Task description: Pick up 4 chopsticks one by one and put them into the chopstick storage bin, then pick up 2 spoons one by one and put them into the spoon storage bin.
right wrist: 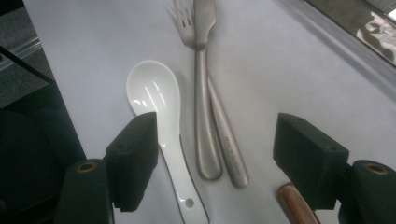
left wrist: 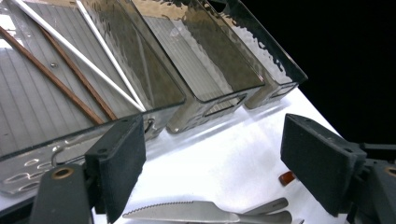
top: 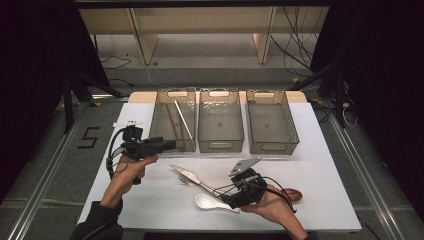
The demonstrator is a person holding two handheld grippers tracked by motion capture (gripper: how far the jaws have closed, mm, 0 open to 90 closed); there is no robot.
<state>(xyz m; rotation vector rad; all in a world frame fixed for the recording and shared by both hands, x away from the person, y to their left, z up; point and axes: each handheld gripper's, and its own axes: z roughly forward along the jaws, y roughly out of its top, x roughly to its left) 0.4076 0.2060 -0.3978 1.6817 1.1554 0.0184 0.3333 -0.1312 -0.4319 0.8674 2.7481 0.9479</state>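
A: What is being laid out on the white table (top: 320, 165), from the biggest thing down?

B: Three clear bins (top: 221, 120) are being kept side by side along the far edge. Chopsticks (top: 181, 120), pale and brown, are lying in the left bin, so sorting by kind is probably being done. The middle and right bins are standing empty.

A: And the cutlery?

B: A knife (right wrist: 203, 88) and a fork (right wrist: 224, 135) are lying together near the middle, handles toward the near edge. A white spoon (right wrist: 161, 116) is lying just left of them, and a brown wooden spoon (top: 292, 194) is lying at the near right.

A: How are the grippers being held?

B: The left gripper (top: 170, 145) is being held at the near end of the left bin, jaws spread wide with nothing between them, likely released after a drop. The right gripper (right wrist: 215, 149) is being hovered low over the cutlery, jaws also spread and empty, the knife and fork handles being framed between them, seemingly for the next pick.
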